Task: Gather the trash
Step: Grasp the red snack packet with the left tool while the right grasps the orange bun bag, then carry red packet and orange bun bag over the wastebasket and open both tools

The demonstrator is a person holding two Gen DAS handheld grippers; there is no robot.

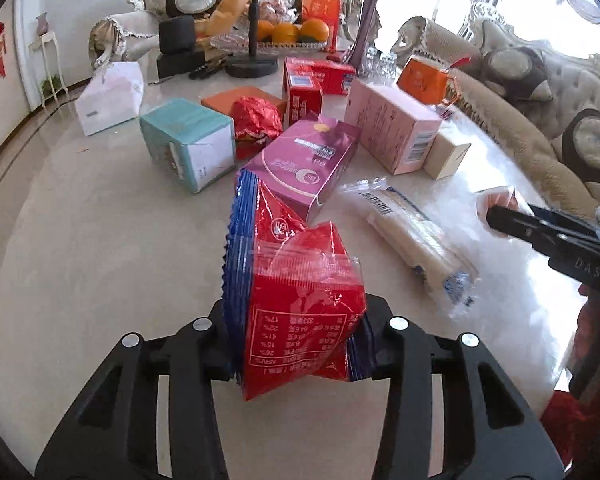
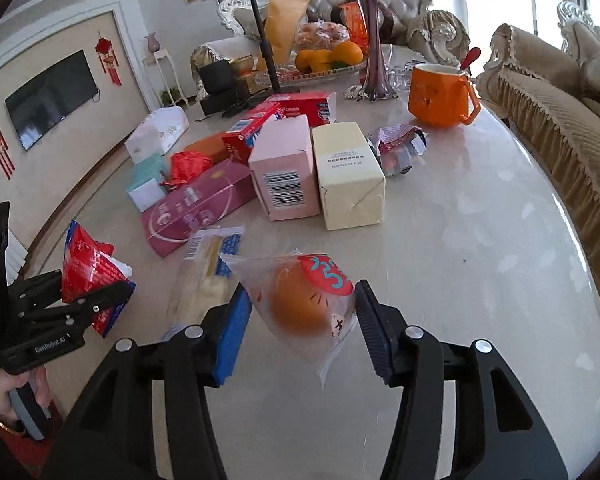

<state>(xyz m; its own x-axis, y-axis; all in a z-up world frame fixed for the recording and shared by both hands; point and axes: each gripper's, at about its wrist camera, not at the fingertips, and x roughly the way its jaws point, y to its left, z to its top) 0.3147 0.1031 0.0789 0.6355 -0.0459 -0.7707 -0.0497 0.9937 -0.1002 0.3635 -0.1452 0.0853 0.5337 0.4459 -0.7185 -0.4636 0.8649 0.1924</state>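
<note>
Our left gripper [image 1: 300, 344] pinches a red snack packet [image 1: 296, 312]; only our right wrist view shows the right gripper [image 2: 302, 326] clamping a clear-wrapped bun [image 2: 300, 304].

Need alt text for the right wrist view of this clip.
The right claw grips a clear packet holding a round orange pastry above a marble table. At left, the left claw holds a red snack wrapper; pink and cream boxes and an orange mug sit beyond.
</note>
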